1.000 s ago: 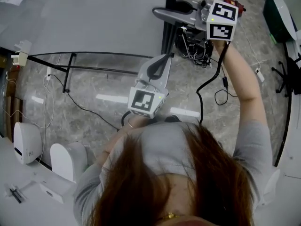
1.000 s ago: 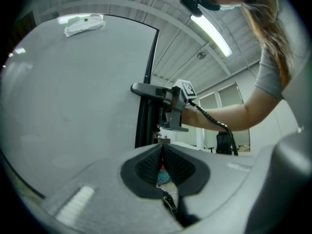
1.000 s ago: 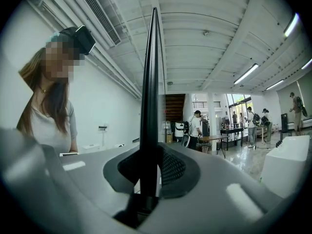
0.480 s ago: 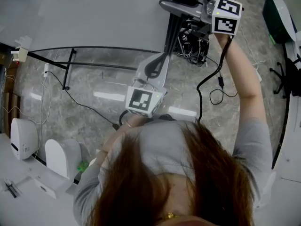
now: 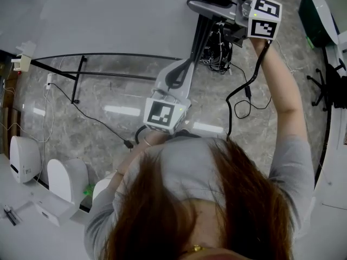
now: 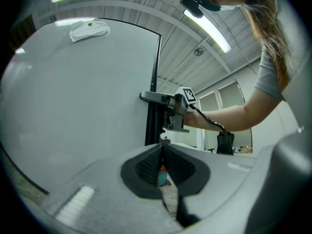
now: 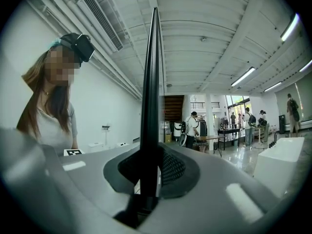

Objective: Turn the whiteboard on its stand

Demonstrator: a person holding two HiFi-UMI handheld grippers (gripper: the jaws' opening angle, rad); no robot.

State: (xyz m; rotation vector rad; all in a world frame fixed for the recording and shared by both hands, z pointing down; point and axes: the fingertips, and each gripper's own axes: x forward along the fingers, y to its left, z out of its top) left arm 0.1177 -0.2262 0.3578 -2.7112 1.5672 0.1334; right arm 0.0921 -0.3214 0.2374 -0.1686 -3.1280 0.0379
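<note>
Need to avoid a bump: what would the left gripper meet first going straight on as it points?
Probably the whiteboard's black edge frame: it stands directly ahead of the left gripper's closed jaws; whether they touch is unclear.

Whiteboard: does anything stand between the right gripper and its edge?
Nothing visible does. The right gripper is shut on the whiteboard, with the black frame edge running straight between its jaws.

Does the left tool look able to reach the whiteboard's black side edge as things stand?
Probably yes: the left tool sits close to the edge, nothing between them, and the right tool grips it higher up, leaving that stretch free.
</note>
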